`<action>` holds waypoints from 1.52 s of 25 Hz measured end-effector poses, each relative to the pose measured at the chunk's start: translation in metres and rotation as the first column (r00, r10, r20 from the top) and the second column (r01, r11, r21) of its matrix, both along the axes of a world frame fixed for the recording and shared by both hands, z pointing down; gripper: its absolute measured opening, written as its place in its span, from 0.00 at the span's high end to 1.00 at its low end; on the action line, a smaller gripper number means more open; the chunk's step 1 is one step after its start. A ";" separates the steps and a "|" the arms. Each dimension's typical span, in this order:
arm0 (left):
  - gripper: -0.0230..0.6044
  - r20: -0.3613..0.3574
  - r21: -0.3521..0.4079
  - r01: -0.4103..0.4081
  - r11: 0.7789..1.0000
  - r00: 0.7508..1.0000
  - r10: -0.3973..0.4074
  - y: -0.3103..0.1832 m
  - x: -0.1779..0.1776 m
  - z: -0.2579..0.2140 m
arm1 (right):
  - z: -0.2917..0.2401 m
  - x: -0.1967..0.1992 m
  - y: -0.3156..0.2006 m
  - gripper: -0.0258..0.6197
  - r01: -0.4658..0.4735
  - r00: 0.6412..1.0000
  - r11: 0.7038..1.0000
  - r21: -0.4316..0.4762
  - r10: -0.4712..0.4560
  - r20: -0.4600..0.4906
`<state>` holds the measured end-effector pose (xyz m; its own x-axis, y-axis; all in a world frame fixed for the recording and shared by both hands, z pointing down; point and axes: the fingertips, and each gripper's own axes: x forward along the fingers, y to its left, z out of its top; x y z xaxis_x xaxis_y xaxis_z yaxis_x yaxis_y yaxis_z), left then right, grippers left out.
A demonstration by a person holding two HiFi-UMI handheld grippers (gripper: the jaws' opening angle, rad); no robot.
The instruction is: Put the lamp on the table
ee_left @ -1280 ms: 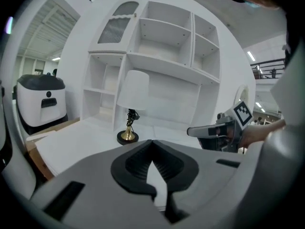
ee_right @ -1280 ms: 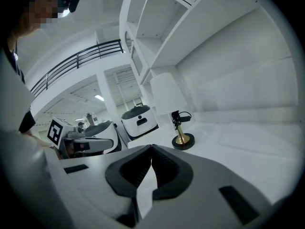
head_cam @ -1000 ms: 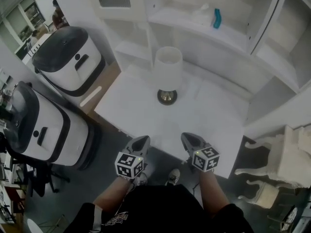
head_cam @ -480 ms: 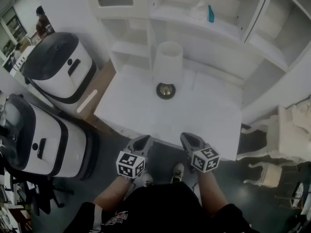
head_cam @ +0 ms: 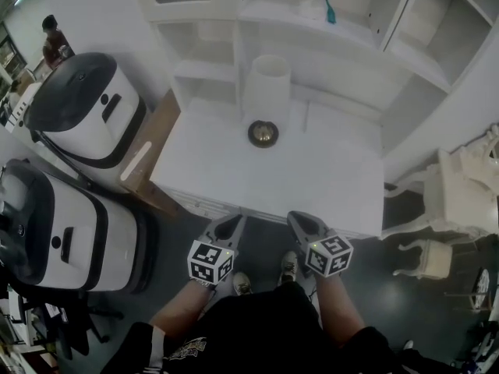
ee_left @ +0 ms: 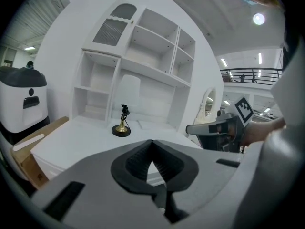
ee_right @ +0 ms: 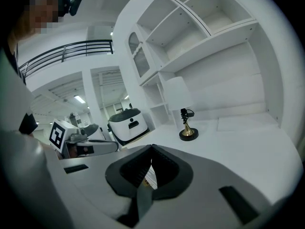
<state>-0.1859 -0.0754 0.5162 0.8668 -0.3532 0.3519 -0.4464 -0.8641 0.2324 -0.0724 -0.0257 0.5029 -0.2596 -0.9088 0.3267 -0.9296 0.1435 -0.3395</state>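
Observation:
The lamp stands upright at the back of the white table: a white shade over a round dark and brass base. In the left gripper view, base and shade lie far ahead. The right gripper view also shows them, base and shade. My left gripper and right gripper hang side by side at the table's front edge, well short of the lamp. Both are shut with nothing held. The same shows at the left gripper and right gripper.
A white shelf unit rises behind the table, with a teal item on it. Two white and black machines and a wooden board stand at the left. An ornate white chair is at the right.
The view has drawn back from the table. Both grippers were over its front part and now sit at its front edge. The lamp has not moved.

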 end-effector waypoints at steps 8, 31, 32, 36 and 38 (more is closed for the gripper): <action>0.95 -0.002 -0.001 -0.051 0.999 0.999 0.051 0.016 -0.006 0.000 | -0.003 -0.017 0.018 0.92 -0.027 1.000 1.000 0.009 0.027 -0.006; 0.95 0.006 -0.007 -0.061 0.998 0.998 0.061 0.024 -0.021 0.004 | 0.000 -0.032 0.023 0.92 -0.025 1.000 1.000 0.013 0.026 -0.005; 0.95 0.005 -0.006 -0.061 0.998 0.998 0.061 0.024 -0.021 0.004 | 0.000 -0.032 0.024 0.92 -0.025 1.000 1.000 0.012 0.026 -0.006; 0.95 0.002 -0.005 -0.065 0.998 0.998 0.065 0.026 -0.018 0.003 | -0.001 -0.031 0.024 0.92 -0.026 1.000 1.000 0.012 0.026 -0.010; 0.95 0.001 -0.006 -0.067 0.998 0.998 0.067 0.026 -0.017 0.003 | -0.001 -0.030 0.025 0.92 -0.027 1.000 1.000 0.013 0.027 -0.011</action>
<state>-0.2032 -0.0492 0.5196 0.8883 -0.2919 0.3546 -0.3874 -0.8908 0.2373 -0.1021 -0.0008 0.5020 -0.2315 -0.9196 0.3174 -0.9369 0.1228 -0.3274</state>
